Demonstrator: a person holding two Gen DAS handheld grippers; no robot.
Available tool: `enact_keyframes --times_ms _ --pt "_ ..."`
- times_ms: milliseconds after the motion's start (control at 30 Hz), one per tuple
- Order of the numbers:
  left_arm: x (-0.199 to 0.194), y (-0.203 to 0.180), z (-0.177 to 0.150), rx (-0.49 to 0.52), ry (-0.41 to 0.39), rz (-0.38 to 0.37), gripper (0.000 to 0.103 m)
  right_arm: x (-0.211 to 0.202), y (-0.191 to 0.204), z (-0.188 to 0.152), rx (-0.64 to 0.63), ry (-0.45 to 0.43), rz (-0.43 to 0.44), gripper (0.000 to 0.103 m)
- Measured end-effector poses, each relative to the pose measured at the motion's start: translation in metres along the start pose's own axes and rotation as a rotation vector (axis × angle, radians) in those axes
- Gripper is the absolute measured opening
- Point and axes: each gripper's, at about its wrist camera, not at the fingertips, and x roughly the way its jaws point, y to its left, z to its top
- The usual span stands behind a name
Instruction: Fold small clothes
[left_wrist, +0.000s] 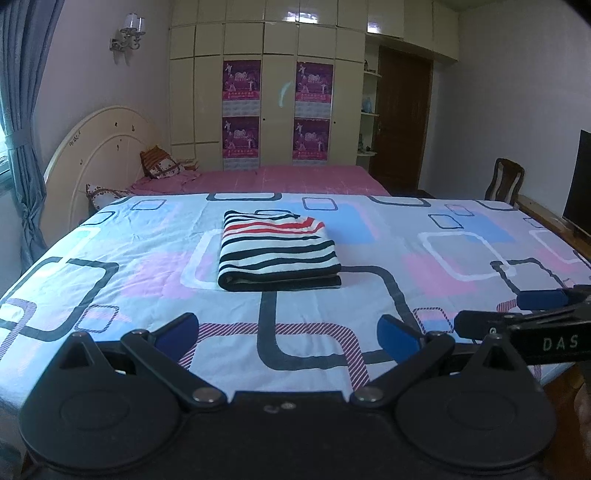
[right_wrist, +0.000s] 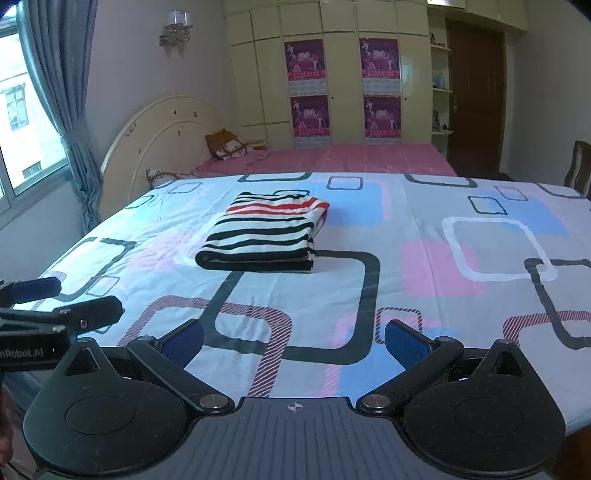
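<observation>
A striped garment (left_wrist: 277, 251), white with black and red stripes, lies folded into a neat rectangle on the patterned sheet (left_wrist: 147, 266); it also shows in the right wrist view (right_wrist: 264, 230). My left gripper (left_wrist: 291, 334) is open and empty, held back near the sheet's front edge, well short of the garment. My right gripper (right_wrist: 293, 341) is open and empty too, beside the left one. The right gripper also shows at the right edge of the left wrist view (left_wrist: 524, 308), and the left gripper shows at the left edge of the right wrist view (right_wrist: 62, 299).
The sheet covers a broad flat surface. Behind it is a pink bed (left_wrist: 280, 179) with pillows (left_wrist: 160, 162) and a round headboard (left_wrist: 99, 147). A wardrobe (left_wrist: 266, 92) with posters, a brown door (left_wrist: 400, 122), a chair (left_wrist: 504, 181) and curtains (left_wrist: 22, 110) stand around.
</observation>
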Motion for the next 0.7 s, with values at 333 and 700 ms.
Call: enact_keyframes --times_ms 333,700 --pt "-0.003 0.0 0.0 0.0 -0.02 0.001 0.103 -0.003 0.004 0.005 -0.007 -0.014 -0.004 0.103" --pt "-0.001 -0.004 0.004 0.01 -0.028 0.004 0.103 -0.004 -0.005 0.009 -0.002 -0.018 0.0 0.103"
